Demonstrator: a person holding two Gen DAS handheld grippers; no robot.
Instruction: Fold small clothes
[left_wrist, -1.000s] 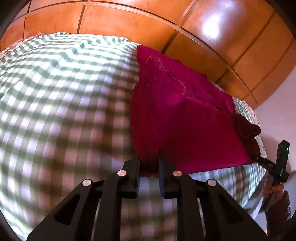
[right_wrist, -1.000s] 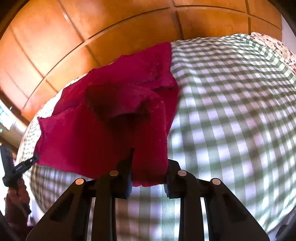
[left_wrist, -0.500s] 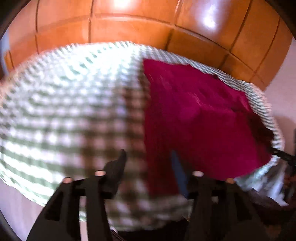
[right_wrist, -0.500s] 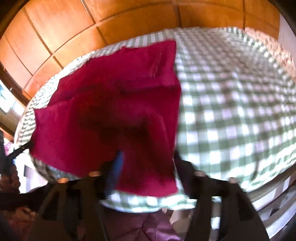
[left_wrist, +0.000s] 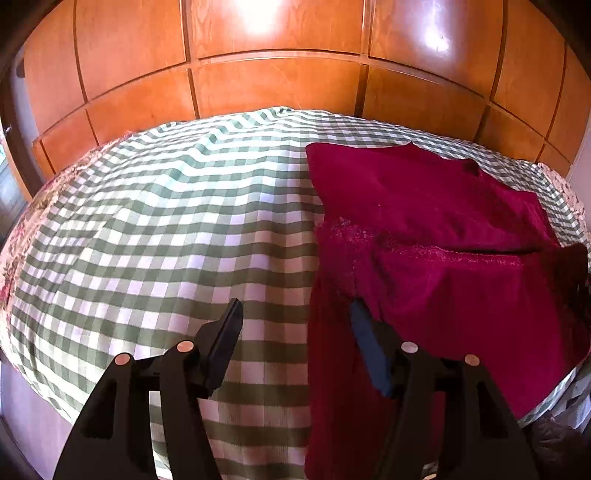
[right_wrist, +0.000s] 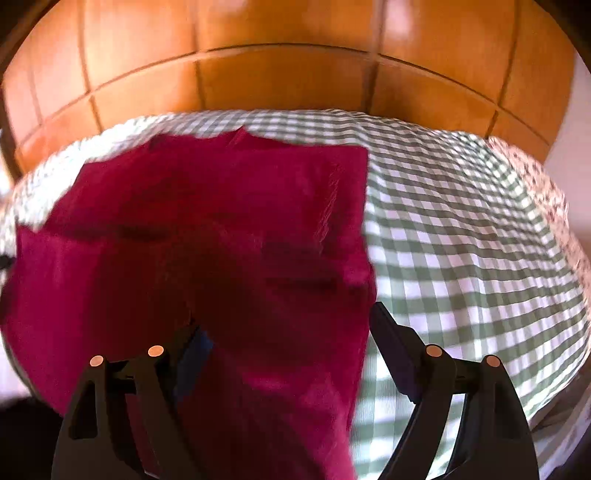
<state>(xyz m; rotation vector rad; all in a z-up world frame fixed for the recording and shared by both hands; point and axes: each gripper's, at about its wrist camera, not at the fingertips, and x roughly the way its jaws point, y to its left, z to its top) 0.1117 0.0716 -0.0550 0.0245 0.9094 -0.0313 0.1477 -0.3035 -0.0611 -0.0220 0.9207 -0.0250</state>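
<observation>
Here, fuzzy crimson garment (left_wrist: 443, 258) on gingham sheet (left_wrist: 166, 229), left gripper (left_wrist: 295, 314) and right gripper (right_wrist: 284, 325) opening, unclamped

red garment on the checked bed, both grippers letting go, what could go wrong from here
1. The red garment hangs over the near edge of the bed; with the left gripper and right gripper opening, the overhang might drag it off.
2. Cloth lies against the left gripper's right finger and could snag on withdrawal, spoiling the fold.
3. The folded flap looks rumpled, so the next fold may come out uneven.
</observation>
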